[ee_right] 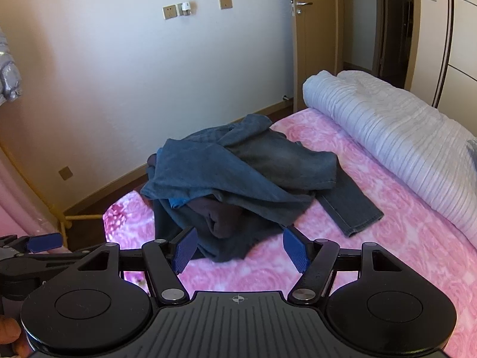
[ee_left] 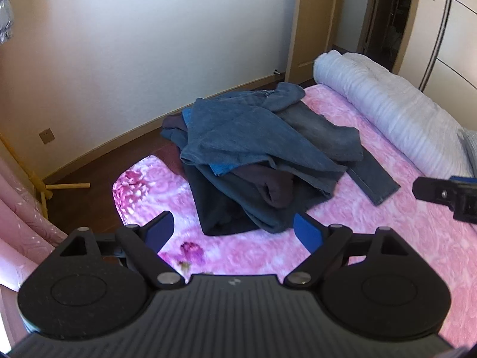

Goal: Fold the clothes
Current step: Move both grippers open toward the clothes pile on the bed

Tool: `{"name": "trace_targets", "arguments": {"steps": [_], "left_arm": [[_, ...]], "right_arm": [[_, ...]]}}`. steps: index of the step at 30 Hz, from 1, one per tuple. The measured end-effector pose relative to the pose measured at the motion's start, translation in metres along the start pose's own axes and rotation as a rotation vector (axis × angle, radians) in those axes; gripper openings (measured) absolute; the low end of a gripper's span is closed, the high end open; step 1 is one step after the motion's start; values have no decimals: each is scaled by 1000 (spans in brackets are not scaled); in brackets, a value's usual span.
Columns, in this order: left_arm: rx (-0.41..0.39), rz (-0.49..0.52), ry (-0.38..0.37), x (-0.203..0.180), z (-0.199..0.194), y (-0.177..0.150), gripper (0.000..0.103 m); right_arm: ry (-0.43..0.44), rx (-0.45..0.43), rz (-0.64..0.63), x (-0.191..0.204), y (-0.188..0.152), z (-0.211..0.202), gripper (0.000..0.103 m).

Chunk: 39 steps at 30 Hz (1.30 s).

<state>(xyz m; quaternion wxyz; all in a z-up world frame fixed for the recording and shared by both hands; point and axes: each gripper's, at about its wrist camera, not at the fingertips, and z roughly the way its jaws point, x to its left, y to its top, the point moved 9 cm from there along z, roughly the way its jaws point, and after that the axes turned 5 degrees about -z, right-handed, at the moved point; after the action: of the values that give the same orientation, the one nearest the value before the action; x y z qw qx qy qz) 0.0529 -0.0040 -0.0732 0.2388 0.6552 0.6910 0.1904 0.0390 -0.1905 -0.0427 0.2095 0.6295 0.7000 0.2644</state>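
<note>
A heap of dark clothes [ee_left: 253,161] lies on the pink flowered bed cover [ee_left: 387,238]: a blue top over dark garments, with grey jeans [ee_left: 351,149] trailing one leg to the right. The right wrist view shows the same heap [ee_right: 232,179] and jeans [ee_right: 348,208]. My left gripper [ee_left: 234,234] hovers open just short of the heap's near edge, nothing between its blue pads. My right gripper [ee_right: 240,249] is open too, also empty, close to the heap's front. Each gripper's tip shows at the edge of the other's view: right gripper [ee_left: 429,192], left gripper [ee_right: 44,243].
A rolled pale quilt [ee_left: 387,104] lies along the bed's far right side. Beyond the heap the bed ends at dark floor [ee_left: 98,173] and a white wall. A wooden door [ee_left: 313,21] stands at the back. Pink curtain [ee_left: 26,223] and a yellow stand [ee_left: 44,188] are at left.
</note>
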Motion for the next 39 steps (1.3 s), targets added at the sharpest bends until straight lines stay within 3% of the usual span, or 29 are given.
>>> {"name": "trace_targets", "arguments": {"steps": [5,9,19,39], "left_arm": [[-7,-43,-40,8,6,11,85],[-85,-14,-12,8,1,13,85],[-99,-9,-3,6,-23,10,85],[-121,13,5,-14,-54,-8,85]], "right_arm": [[15,-6,-4,5,5,8,68],[38,-27,-3,7,11,13,68],[68,-130,-35,5,4,-11,68],[108,-132,-52,2,-12,-38,68]]}}
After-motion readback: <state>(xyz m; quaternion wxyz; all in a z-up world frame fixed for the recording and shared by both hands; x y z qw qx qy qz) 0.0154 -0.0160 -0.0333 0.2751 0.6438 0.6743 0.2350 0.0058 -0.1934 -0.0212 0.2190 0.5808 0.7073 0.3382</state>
